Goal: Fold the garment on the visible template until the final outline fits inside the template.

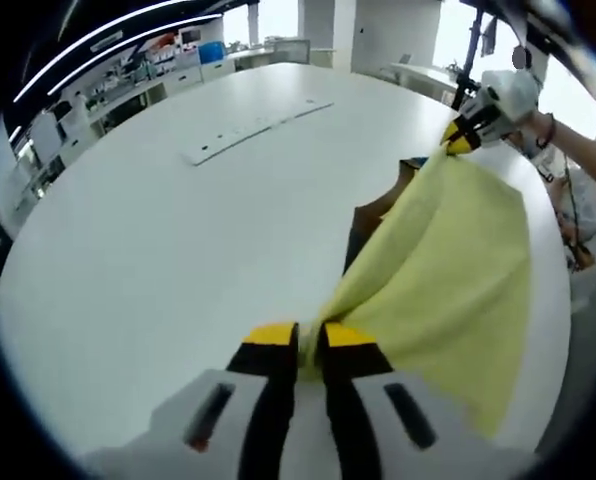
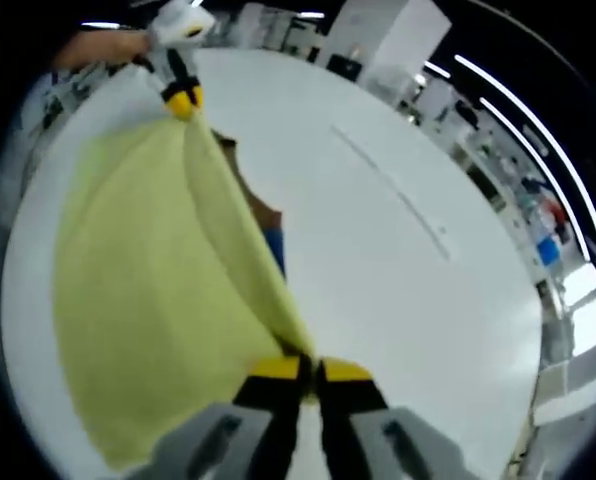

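Yellow garment [image 1: 448, 270] lifted off white table [image 1: 178, 250], stretched taut between both grippers. Left gripper [image 1: 310, 335] clamped on one corner, right gripper [image 2: 308, 368] clamped on other. Brown template [image 1: 373, 215] peeks beneath cloth. Fold judged mid-way: cloth not laid down, outline unchecked. Table's far side wide open; near rim close under hanging hem.

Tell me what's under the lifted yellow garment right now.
Both grippers, left gripper and right gripper, hold the yellow garment up over the white table. A brown piece with a blue edge peeks out beneath; the rest of it is covered.
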A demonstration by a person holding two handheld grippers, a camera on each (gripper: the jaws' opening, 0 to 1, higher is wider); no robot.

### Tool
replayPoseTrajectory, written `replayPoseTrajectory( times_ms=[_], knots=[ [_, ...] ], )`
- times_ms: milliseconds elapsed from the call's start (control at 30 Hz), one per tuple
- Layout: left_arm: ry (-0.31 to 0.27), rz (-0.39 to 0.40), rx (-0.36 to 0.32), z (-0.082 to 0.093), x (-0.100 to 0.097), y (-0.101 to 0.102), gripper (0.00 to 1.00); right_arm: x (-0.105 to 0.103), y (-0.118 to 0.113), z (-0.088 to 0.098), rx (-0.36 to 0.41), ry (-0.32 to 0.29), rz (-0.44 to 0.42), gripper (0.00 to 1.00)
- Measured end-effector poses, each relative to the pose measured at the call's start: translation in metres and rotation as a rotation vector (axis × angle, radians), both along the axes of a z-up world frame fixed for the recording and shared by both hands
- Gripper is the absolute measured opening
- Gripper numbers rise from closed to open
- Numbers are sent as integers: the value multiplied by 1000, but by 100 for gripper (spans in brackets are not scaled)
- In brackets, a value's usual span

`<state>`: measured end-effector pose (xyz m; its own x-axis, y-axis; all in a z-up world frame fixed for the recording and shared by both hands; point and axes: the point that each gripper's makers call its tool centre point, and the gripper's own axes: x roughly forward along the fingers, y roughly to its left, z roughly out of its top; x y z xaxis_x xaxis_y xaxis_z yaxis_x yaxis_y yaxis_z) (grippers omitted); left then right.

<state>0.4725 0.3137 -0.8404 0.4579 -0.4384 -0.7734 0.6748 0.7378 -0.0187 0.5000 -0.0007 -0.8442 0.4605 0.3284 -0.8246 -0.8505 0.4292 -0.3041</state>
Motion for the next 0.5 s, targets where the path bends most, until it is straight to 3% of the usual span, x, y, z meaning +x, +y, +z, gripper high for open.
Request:
replayPoseTrajectory(
  times_ms=[167,300,500],
  knots=[
    [-37,-7,38,5,0,9,17,2,-4,7,56,19,-69,12],
    [-94,-35,39,15,-4,11,21,-2,-1,17,158,46,-105,22],
    [-203,-74,61,29,-12,15,20,-12,-6,27,140,9,-61,25]
  ],
)
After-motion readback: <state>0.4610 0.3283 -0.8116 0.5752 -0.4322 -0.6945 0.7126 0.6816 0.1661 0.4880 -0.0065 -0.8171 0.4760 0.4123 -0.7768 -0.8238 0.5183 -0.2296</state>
